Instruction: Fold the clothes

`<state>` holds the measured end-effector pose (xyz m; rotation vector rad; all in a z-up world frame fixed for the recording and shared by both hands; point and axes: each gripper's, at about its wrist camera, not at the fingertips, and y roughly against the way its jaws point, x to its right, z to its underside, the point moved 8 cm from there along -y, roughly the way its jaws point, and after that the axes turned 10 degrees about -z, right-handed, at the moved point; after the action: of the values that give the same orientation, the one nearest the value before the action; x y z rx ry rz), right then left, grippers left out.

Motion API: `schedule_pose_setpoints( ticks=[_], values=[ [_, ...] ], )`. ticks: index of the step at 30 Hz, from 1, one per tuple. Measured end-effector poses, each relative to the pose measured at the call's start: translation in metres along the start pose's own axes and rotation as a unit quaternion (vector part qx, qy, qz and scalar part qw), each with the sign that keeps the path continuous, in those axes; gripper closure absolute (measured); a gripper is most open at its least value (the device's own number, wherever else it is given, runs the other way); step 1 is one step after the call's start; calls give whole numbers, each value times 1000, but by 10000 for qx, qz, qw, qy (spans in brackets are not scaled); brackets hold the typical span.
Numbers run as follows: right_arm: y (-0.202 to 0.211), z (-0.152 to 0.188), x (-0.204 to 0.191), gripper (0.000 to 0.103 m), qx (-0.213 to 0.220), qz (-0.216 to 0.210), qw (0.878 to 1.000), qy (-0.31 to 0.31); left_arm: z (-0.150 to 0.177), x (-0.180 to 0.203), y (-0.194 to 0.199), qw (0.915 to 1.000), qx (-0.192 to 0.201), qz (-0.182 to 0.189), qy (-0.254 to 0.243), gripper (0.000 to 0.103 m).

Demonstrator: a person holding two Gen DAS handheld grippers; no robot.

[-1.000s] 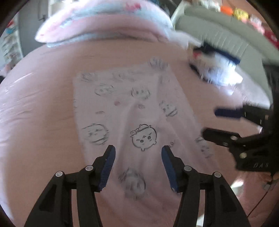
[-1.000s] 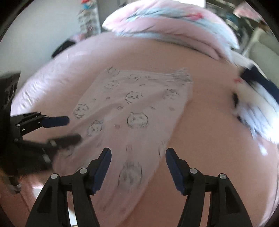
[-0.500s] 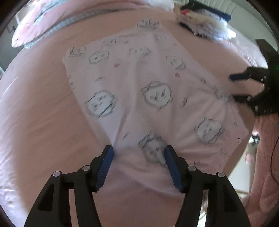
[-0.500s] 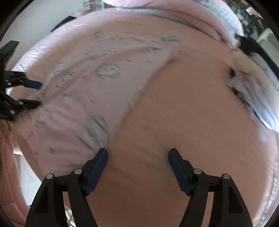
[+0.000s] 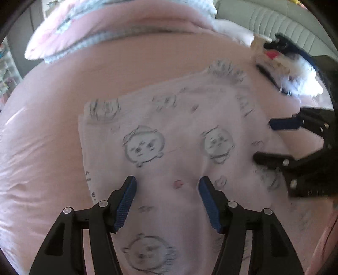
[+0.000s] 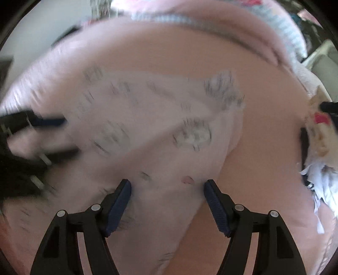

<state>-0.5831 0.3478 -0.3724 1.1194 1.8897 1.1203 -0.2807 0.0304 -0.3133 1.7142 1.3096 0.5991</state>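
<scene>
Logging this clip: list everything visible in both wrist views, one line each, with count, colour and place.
garment: one, pale pink with grey cartoon faces, spread flat mid-bed.
bed cover: one, pink, under the garment.
pillow or duvet roll: one, pink with blue-grey trim, far end of bed.
clothes pile: one, white, navy and red, beyond the garment's far right corner.
sofa: one, grey-green, behind the bed.
left gripper: black, blue pads, open over the garment.
right gripper: black, blue pads, open at the garment's right edge.

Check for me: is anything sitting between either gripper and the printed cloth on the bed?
Nothing visible. The left gripper and right gripper both hang open directly over the printed cloth; the fluffy toy lies off to the side.
</scene>
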Motion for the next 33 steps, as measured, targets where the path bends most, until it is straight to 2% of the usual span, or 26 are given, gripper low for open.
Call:
schedule_pose_setpoints(
  ticks=[1, 3, 5, 7, 8, 10, 12, 14, 15, 17, 18, 20, 22, 24, 25, 26, 27, 29, 31, 33],
  values=[
    [4, 2, 2, 30, 146, -117, 9998, 2, 2, -11, 1, 10000, 68, -43, -7, 42],
    [14, 15, 20, 27, 80, -43, 9999, -115, 7, -36, 1, 9998, 62, -185, 64, 42],
    [23, 27, 35, 26, 48, -37, 9996, -275, 8, -63, 5, 9981, 120, -318, 504, 42],
    [35, 39, 56, 27, -40, 159, 9981, -601, 8, -90, 9, 9936, 187, -491, 1004, 44],
    [42, 39, 61, 31, -8, 323, 9971, -696, 4, -91, 14, 9926, 297, -453, 1088, 44],
    [61, 26, 56, 31, 351, 347, 9964, -693, -9, -76, 26, 9929, 639, -181, 990, 44],
    [71, 3, 34, 31, 738, 135, 9953, -617, -26, -40, 31, 9951, 854, 55, 502, 44],
    [61, -15, 5, 31, 793, -58, 9961, -377, -37, -2, 25, 9953, 938, 235, 94, 44],
    [49, -21, -19, 31, 692, -159, 9975, -52, -40, 9, 17, 9955, 935, 142, 47, 44],
    [18, -22, -43, 32, 374, -93, 9986, 361, -42, 13, -4, 9966, 769, -272, -121, 44],
    [-7, -11, -48, 32, -78, 177, 9974, 690, -38, 3, -16, 9967, 619, -493, -186, 44],
    [-6, -9, -43, 29, 175, 1, 9961, 866, -32, -24, -22, 9977, 591, -330, 27, 41],
    [4, -2, -13, 29, 34, 183, 9987, 482, -30, -71, -21, 9962, 539, -619, 278, 39],
    [17, 8, 15, 29, 9, 672, 9972, 337, -28, -123, -22, 9896, 379, -1009, 949, 43],
    [24, 13, 29, 29, -3, 919, 9954, 266, -30, -138, -21, 9864, 355, -1002, 1256, 43],
    [26, 13, 35, 29, -14, 1064, 9941, 227, -33, -143, -20, 9848, 391, -798, 1495, 43],
    [30, 9, 34, 29, 112, 999, 9948, 134, -41, -140, -15, 9843, 539, -623, 1558, 43],
    [33, -9, 19, 29, 434, 694, 9966, -9, -62, -116, -4, 9865, 904, -333, 1321, 43],
    [33, -29, -2, 29, 725, 358, 9967, -63, -76, -80, -7, 9914, 978, -76, 870, 43],
    [11, -41, -20, 29, 555, 291, 9980, 79, -85, -48, -14, 9944, 966, 106, 410, 43]
  ],
)
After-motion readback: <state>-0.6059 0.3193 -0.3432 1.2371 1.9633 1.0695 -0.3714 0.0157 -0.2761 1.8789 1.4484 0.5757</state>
